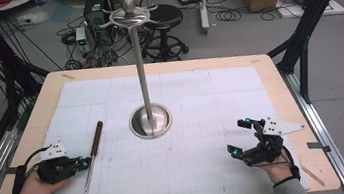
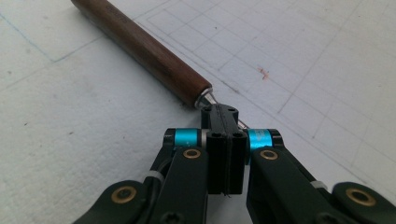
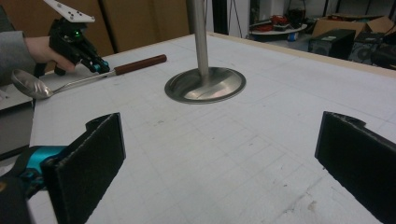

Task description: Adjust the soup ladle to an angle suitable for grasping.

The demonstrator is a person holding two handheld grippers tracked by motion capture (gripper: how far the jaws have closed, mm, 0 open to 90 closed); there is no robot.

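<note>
Nearest the person, at the table's front edge, the ladle (image 1: 88, 173) lies on the white gridded mat (image 1: 194, 169) — bowl toward the edge, brown wooden handle pointing away toward the middle. The left gripper (image 1: 84, 163) has its jaws pressed together on the ladle's thin metal shank, just below the wooden handle. On the other side, the right gripper (image 1: 240, 137) hovers low over the mat with its jaws spread wide, nothing between them — well apart from the ladle. Farther off, mid-table, stands a tall steel hanging stand (image 1: 142, 70), its round base flat on the mat.
</note>
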